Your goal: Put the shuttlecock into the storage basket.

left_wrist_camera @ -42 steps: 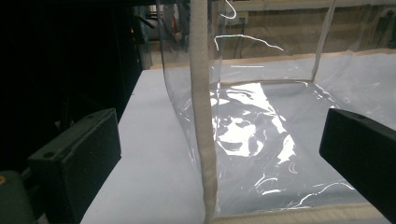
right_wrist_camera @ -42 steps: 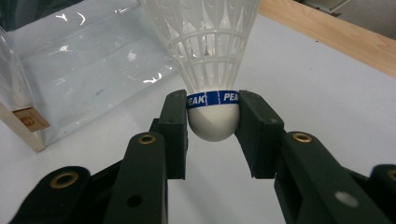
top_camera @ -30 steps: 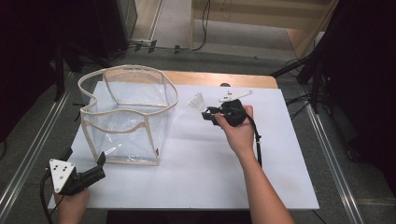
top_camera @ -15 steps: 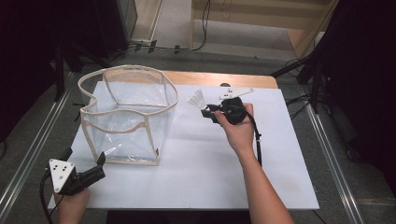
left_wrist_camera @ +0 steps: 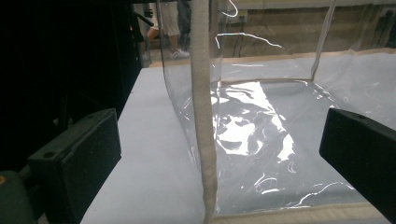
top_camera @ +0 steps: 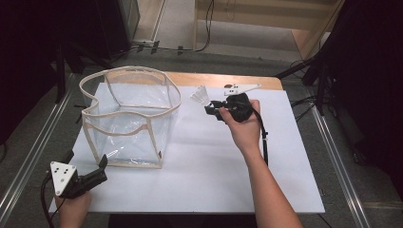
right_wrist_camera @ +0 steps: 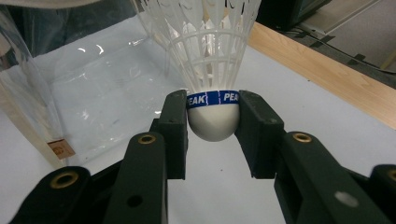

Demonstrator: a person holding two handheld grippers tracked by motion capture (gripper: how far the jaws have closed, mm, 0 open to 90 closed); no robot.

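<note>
A white plastic shuttlecock (right_wrist_camera: 212, 70) with a blue band is clamped by its round cork between the two black jaws of my right gripper (right_wrist_camera: 212, 116). From above, the shuttlecock (top_camera: 200, 95) points away from my right gripper (top_camera: 211, 108), which is held above the white table top just right of the clear bag (top_camera: 128, 116). The bag is transparent plastic with beige trim, standing open at the table's left. My left gripper (top_camera: 97, 172) rests near the front left table corner, its jaws open, facing a beige corner seam (left_wrist_camera: 204, 116) of the bag, which stands between but apart from them.
The white table top (top_camera: 209, 175) has a wooden strip (top_camera: 228, 80) along its far edge. Metal rails run along both sides of the table. Dark stands and cables sit on the floor beyond.
</note>
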